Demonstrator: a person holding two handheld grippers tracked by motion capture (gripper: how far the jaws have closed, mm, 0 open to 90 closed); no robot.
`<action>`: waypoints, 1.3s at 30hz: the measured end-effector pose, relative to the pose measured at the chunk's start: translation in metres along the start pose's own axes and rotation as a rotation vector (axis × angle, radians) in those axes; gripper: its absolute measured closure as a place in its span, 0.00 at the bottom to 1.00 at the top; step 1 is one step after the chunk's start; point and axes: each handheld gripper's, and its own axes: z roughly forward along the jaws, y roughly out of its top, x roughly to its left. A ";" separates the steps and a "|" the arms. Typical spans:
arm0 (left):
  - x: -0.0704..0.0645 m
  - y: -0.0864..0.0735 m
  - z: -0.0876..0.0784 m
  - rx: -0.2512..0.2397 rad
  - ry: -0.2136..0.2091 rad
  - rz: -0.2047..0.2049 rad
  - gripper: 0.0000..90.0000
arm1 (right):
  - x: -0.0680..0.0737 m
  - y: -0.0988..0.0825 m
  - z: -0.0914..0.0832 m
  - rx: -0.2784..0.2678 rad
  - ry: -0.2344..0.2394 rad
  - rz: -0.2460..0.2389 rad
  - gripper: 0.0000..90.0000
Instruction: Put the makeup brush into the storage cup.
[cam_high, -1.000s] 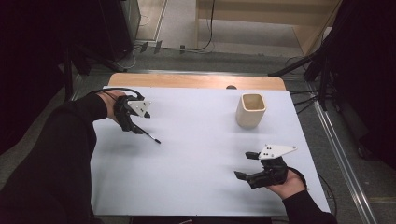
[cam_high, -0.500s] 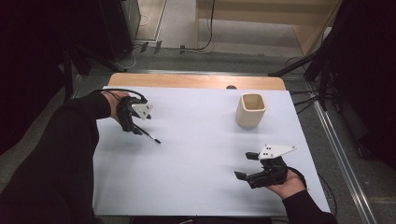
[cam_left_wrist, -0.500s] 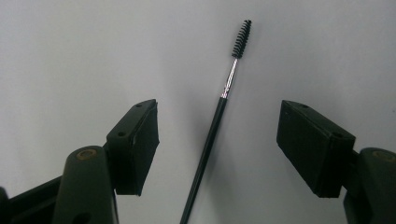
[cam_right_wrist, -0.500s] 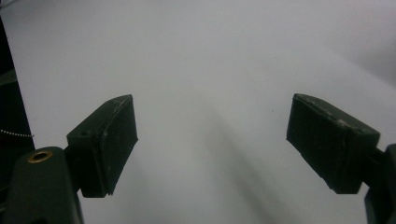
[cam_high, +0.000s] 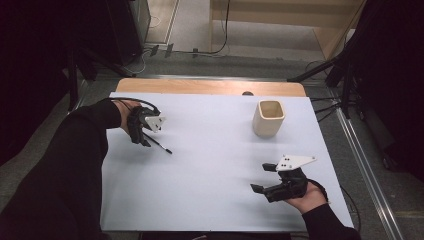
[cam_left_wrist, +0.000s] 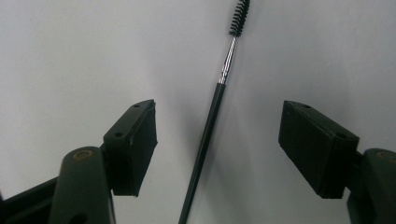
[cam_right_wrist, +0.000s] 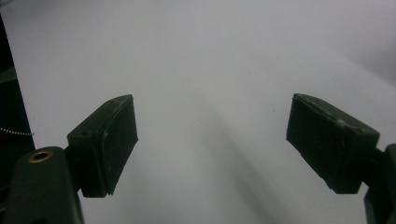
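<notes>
White table sheet (cam_high: 210, 165): bare around your idle right gripper (cam_right_wrist: 212, 140) at five o'clock, jaws wide, empty. Left gripper (cam_left_wrist: 217, 140) at nine o'clock: jaws apart, straddling the thin black spoolie brush (cam_left_wrist: 210, 126), untouched. Risk: closing off-centre likely rolls the slender handle away.

Brush (cam_left_wrist: 212, 119) handle cut off by the bottom edge in the left gripper view, its near end under the left gripper (cam_high: 142, 131) in the high view, cup (cam_high: 269, 118) inside too dim to tell, small dark thing (cam_high: 247, 93) at the table's (cam_high: 210, 200) far edge too small to tell
</notes>
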 end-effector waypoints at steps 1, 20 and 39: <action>0.000 0.000 0.001 0.002 -0.001 -0.011 0.31 | 0.000 0.000 0.000 0.001 0.000 -0.002 0.20; 0.004 -0.003 0.017 0.053 -0.043 0.010 0.49 | 0.000 0.000 0.001 0.006 -0.002 -0.002 0.20; 0.007 0.001 0.027 0.083 -0.070 0.077 0.67 | 0.002 0.001 0.004 0.019 0.008 -0.012 0.20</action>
